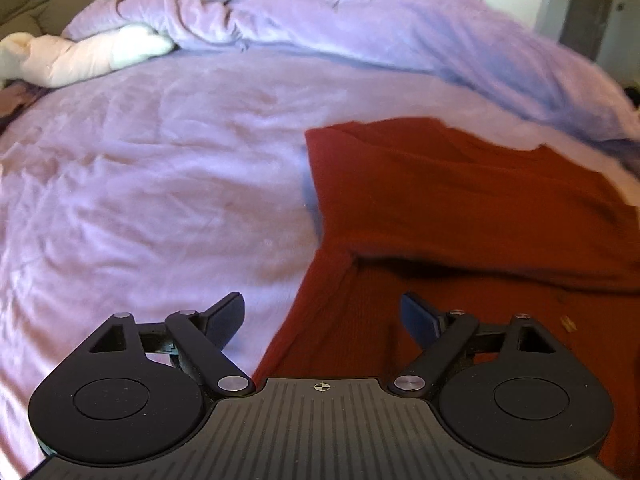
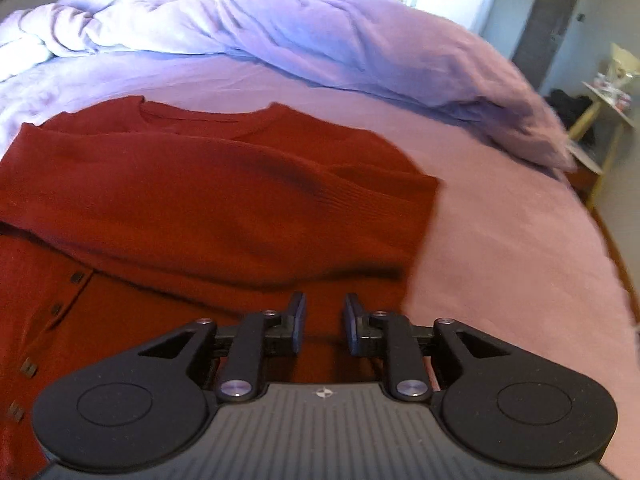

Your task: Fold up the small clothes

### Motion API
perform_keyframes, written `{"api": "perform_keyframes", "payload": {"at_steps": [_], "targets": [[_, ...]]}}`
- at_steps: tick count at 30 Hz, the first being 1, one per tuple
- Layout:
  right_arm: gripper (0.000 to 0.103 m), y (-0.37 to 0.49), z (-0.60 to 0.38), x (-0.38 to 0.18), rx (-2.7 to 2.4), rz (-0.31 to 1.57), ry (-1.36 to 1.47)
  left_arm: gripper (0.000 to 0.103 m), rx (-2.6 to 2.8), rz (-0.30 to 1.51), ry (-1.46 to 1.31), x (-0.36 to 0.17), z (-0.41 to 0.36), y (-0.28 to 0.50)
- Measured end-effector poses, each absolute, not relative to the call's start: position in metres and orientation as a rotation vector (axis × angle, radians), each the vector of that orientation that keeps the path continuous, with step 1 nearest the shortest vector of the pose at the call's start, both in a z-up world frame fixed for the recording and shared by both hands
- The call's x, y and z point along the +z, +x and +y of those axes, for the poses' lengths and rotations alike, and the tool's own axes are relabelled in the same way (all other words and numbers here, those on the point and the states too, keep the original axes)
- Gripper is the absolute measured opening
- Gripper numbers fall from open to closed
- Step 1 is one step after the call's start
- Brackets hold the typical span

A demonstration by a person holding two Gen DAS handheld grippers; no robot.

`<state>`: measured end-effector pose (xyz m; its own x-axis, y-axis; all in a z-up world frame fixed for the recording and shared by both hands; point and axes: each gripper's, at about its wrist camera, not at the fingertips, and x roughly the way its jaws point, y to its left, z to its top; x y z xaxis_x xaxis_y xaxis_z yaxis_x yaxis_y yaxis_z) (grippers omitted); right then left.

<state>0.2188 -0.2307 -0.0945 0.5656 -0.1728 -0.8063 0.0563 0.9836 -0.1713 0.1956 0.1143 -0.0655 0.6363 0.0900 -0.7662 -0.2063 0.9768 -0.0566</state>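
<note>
A dark red knit cardigan (image 1: pixel 460 200) lies flat on the lilac bed sheet (image 1: pixel 160 180), with its sleeves folded across the body. In the right wrist view the cardigan (image 2: pixel 200 200) shows its neckline at the far end and a row of small buttons (image 2: pixel 76 278) down the left. My left gripper (image 1: pixel 322 312) is wide open and empty, over the cardigan's near left edge. My right gripper (image 2: pixel 323 320) is partly open with a narrow gap and holds nothing, over the cardigan's near right part.
A rumpled lilac duvet (image 2: pixel 280 28) is heaped along the far side of the bed. A pale pink and white soft item (image 1: pixel 80 56) lies at the far left. A small side table (image 2: pixel 604 92) with clutter stands past the bed's right edge.
</note>
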Motion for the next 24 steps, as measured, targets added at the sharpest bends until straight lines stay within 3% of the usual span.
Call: {"api": "perform_keyframes", "payload": {"at_steps": [1,3,10,16,22,24], "targets": [[0.052,0.202,-0.233,-0.083,-0.146,0.951,-0.116,0.092,0.156,0.858,-0.151,-0.063,0.117,0.180],[0.063,0.162,-0.239,-0.065,-0.140,0.911,-0.071,0.093,0.131,0.865,-0.158,-0.062,0.120,0.148],[0.063,0.009,-0.262,-0.058,-0.159,0.987,0.094,0.093,0.089,0.972,-0.130,-0.085,0.118,0.054],[0.063,-0.043,-0.274,-0.070,-0.189,1.037,0.177,0.091,0.069,1.025,-0.222,-0.098,0.124,0.027],[0.063,-0.037,-0.287,-0.070,-0.169,1.042,0.282,0.073,0.017,1.033,-0.297,-0.093,0.134,0.033],[0.061,-0.034,-0.290,-0.071,-0.165,1.046,0.303,0.061,0.002,1.044,-0.314,-0.093,0.137,0.038]]}}
